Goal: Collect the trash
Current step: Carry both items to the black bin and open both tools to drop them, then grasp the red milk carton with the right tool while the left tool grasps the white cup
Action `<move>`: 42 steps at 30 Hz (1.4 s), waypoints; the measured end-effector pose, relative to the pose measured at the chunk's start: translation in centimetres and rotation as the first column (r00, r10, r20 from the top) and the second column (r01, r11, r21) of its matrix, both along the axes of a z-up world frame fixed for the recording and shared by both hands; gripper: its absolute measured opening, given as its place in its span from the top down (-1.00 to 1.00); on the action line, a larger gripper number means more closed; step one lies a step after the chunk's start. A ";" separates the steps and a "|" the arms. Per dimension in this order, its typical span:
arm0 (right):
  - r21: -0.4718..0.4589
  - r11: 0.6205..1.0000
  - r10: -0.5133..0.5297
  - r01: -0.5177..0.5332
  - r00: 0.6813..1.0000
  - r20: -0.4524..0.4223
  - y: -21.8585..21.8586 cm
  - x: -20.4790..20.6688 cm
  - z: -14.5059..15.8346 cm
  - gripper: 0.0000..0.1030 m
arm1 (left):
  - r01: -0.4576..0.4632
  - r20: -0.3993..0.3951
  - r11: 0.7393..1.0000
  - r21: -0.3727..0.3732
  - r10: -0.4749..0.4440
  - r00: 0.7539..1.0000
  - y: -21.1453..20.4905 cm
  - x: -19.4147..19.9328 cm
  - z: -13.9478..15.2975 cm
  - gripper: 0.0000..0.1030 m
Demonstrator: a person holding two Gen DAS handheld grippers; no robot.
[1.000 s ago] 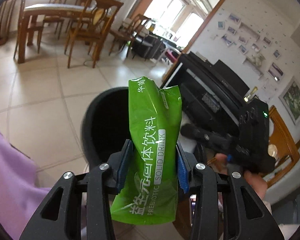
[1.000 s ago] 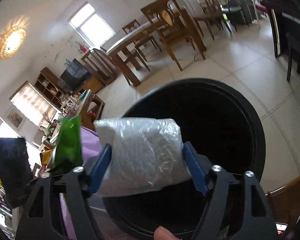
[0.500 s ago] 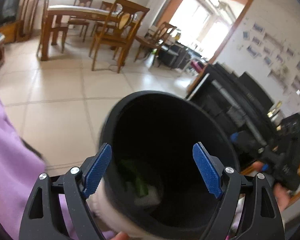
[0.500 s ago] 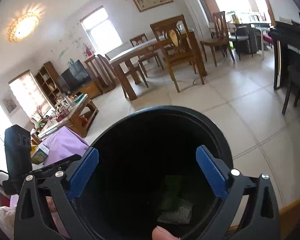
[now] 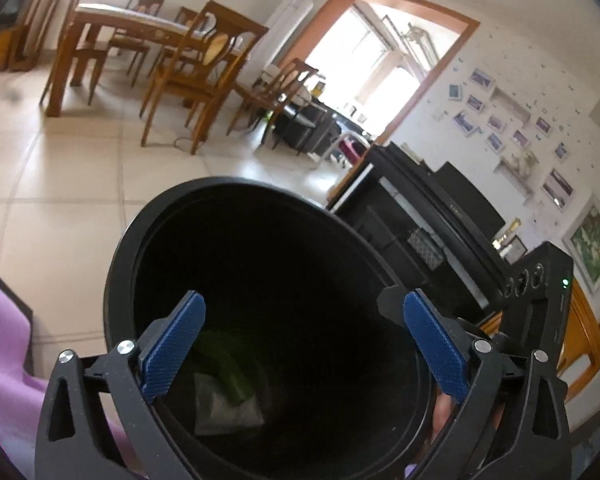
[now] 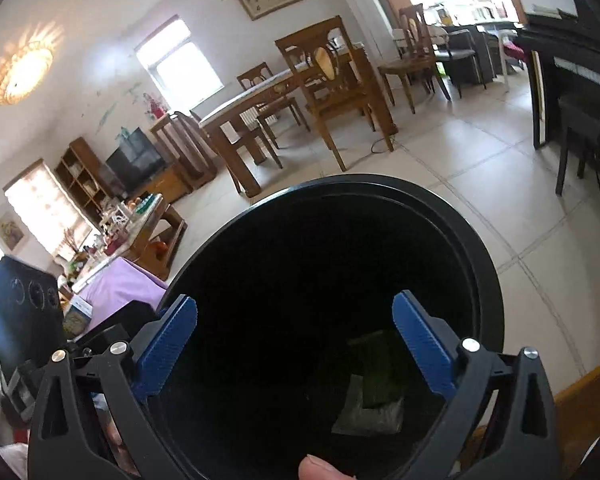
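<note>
Left wrist view: the left gripper [image 5: 302, 340] is hanging over the mouth of a black trash bin [image 5: 140, 240], its jaws having just been opening and now standing wide apart with nothing between them. At the bin's floor, toward 7 o'clock of its opening, a green packet [image 5: 230, 364] is lying across a pale plastic bag [image 5: 224, 412]; both are sitting in deep shadow, so any print on them cannot be read. The near rim of the bin is being cut off by the gripper's black frame. At 3 o'clock the body of the other gripper is showing, its fingers hidden from this view. A purple sleeve [image 5: 4, 360] is filling the 8 o'clock edge.

Right wrist view: the right gripper [image 6: 294, 340] is likewise poised above the bin, jaws spread and empty. The two items are appearing at 5 o'clock inside the bin, dim and partly masked by the right blue pad [image 6: 420, 344]. A fingertip [image 6: 320, 469] is intruding at 6 o'clock, the rest of the hand cropped away. A dining table [image 6: 260, 100] with chairs is standing at 12 o'clock, well apart.
</note>
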State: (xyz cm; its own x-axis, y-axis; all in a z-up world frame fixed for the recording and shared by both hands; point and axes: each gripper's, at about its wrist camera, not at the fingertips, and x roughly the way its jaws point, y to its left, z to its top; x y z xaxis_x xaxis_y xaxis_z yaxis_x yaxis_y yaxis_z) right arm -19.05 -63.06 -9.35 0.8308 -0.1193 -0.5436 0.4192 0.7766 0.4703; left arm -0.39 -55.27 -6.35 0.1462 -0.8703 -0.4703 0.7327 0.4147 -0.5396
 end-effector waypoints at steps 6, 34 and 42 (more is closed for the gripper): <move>-0.041 0.999 0.010 -0.010 1.000 -0.010 1.3 -1.0 0.9 -0.90 | 0.020 0.032 0.999 0.036 -0.021 0.999 2.2 -2.8 0.3 -0.90; -0.242 0.645 0.710 -0.725 0.686 -0.161 40.2 22.7 7.7 -0.90 | -0.701 0.466 0.546 0.458 0.525 0.713 57.7 2.2 5.2 -0.90; -0.337 0.589 0.643 -0.734 0.679 -0.355 46.5 31.0 4.5 -0.90 | -0.601 0.396 0.621 0.502 0.453 0.799 59.9 5.7 3.8 -0.75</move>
